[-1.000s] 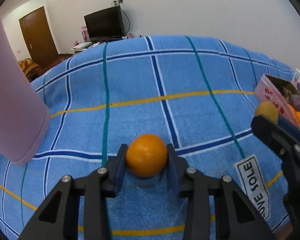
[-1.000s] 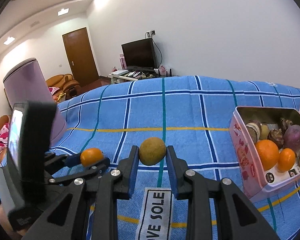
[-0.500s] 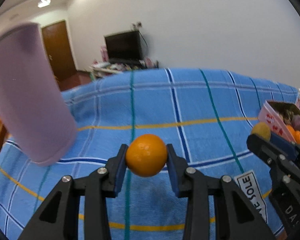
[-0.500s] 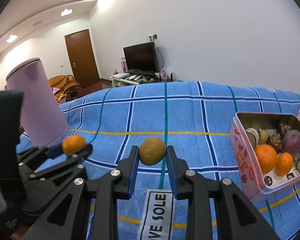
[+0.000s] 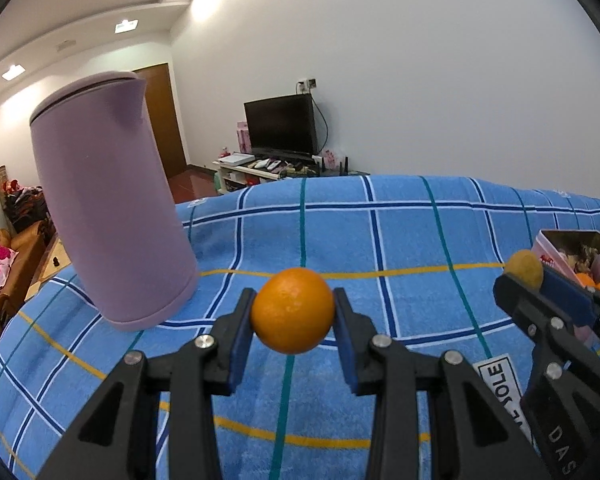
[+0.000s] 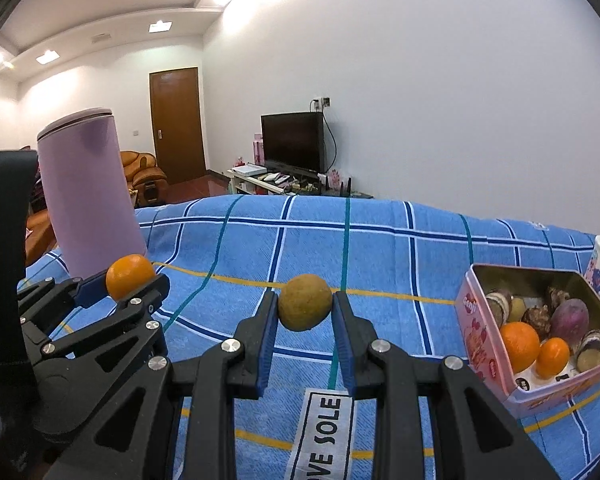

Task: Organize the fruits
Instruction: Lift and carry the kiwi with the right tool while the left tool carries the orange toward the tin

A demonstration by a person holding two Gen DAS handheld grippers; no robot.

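- Blue checked towelling cloth (image 6: 380,248) covers the work surface, in a white-walled living room with a black television (image 6: 293,142) at the back.
- Left gripper (image 5: 293,316) is clamped on a round, glossy orange fruit (image 5: 293,310), its blue pads pressing the widest part from either side; the fruit hangs clear above the cloth.
- Right gripper (image 6: 305,312) is likewise closed on a dull, yellow-brown round fruit (image 6: 305,307), gripped across its middle and also held off the surface.
- Both fruits look light and firm but round, so I judge they could roll or squirt out of flat pads; a grip across the equator, as now, seems safest. Squeezing harder might bruise the skin.
- Off to the right stands a pink rectangular tin box (image 6: 476,320), open, already holding oranges and purple and brown pieces; it is the likely destination.
- Off to the left, well apart from the tin, stands a tall lilac lidded jug (image 5: 108,216).
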